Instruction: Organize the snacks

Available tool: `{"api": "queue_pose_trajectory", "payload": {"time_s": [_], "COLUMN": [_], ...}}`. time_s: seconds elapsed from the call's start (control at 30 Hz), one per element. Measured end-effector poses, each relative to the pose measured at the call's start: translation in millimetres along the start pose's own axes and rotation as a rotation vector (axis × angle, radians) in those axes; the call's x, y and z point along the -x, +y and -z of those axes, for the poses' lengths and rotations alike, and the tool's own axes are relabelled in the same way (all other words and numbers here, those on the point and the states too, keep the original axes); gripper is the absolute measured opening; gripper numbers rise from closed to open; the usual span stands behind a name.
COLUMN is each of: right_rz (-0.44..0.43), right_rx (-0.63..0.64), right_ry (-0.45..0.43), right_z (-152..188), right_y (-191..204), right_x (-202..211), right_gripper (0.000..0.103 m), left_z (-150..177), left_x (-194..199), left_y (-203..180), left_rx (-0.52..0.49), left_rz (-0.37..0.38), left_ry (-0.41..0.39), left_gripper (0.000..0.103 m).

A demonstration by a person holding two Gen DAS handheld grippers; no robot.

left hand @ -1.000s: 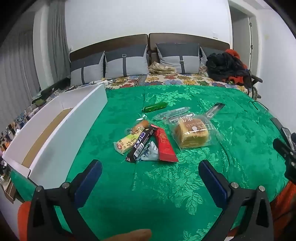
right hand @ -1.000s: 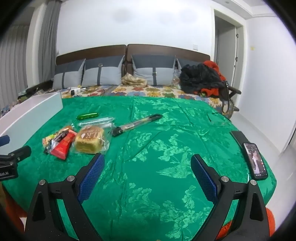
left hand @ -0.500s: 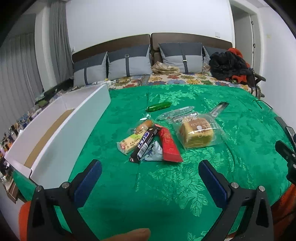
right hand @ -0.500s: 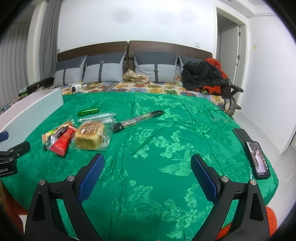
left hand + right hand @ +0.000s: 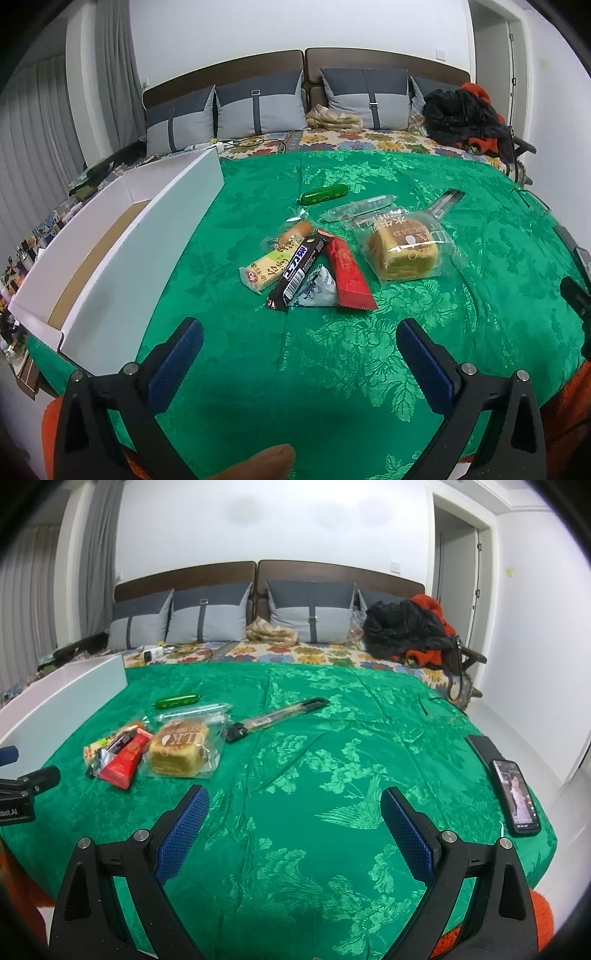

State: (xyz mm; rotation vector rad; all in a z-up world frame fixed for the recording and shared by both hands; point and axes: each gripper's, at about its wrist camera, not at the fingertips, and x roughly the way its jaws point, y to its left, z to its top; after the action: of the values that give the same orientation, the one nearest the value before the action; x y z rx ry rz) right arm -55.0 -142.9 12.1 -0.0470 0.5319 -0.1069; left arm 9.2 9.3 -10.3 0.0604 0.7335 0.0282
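Observation:
Several snacks lie on a green cloth (image 5: 332, 350): a bagged bread loaf (image 5: 402, 251), a red packet (image 5: 347, 275), a black bar (image 5: 295, 275), a yellow-green packet (image 5: 269, 264), a green sausage (image 5: 324, 194), a clear tube pack (image 5: 356, 207) and a long dark stick pack (image 5: 277, 716). A white open box (image 5: 147, 240) stands to their left. My left gripper (image 5: 299, 350) is open and empty, short of the pile. My right gripper (image 5: 293, 821) is open and empty, right of the loaf (image 5: 179, 747).
A phone (image 5: 515, 797) and a dark flat device (image 5: 484, 749) lie at the cloth's right edge. Grey pillows (image 5: 255, 107) and a black and orange clothes heap (image 5: 461, 118) sit at the back. The box's tall wall (image 5: 62, 705) borders the left side.
Both views have crept slightly forward toward the snack pile. Nothing on the cloth has moved and both grippers stay open.

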Motion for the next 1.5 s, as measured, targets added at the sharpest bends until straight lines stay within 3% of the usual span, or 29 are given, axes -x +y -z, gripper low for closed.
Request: {"api": "queue_pose_trajectory", "payload": {"time_s": [1.5], "right_rz": [-0.018], "right_rx": [0.024], "right_ry": [0.026], "right_z": [5.1], "right_y": [8.1], "right_x": [-8.2], "right_gripper": [0.096], "left_z": [8.7], "left_x": [-13.3], "left_y": [2.6], "left_rx": [-0.016], "left_rz": [-0.004], "left_ry": [0.058], "left_gripper": [0.103]}}
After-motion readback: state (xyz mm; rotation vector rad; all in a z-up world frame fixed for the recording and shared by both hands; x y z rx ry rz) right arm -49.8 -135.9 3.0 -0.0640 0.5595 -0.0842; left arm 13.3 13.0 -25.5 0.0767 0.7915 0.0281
